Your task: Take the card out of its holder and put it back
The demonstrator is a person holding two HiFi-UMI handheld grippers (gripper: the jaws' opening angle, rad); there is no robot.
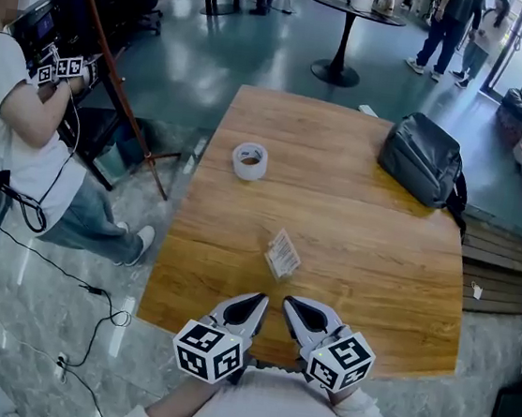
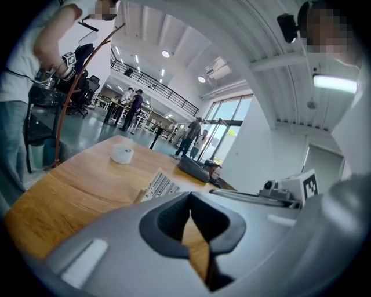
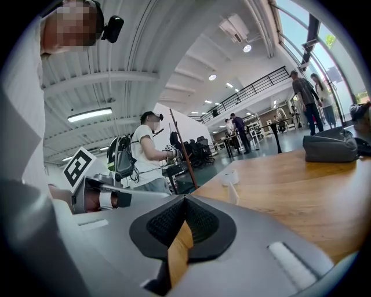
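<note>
Wooden counter point(image 1: 358, 262) carries everything here, and the card holder point(image 1: 283, 253) stands near its front edge, just beyond the two grippers, with the card point(image 1: 282, 248) seated in it. The holder leans a little and looks like clear plastic around a pale printed card.

The left gripper point(image 1: 253, 304) and the right gripper point(image 1: 296, 309) hang side by side over the near edge of the counter, tips pointing toward the holder but apart from it. Each gripper's own view shows its jaws closed together with only bare wood showing past them, so neither holds anything.

With the card in place and both grippers empty, I judge that no step is under way: it is either the pause before the card is drawn out or the rest after it is put back, and the pictures do not say which. If the draw is still to come, both pairs of jaws must first open. One would then steady the light holder, which seems likely to slide or tip. The other would pinch the card's free edge and pull along the slot.

Counted: one card, one holder, two grippers, one roll of tape point(image 1: 249, 161) farther back, one dark bag point(image 1: 422, 161) at the far right corner, and one person point(image 1: 15, 135) standing left of the counter
</note>
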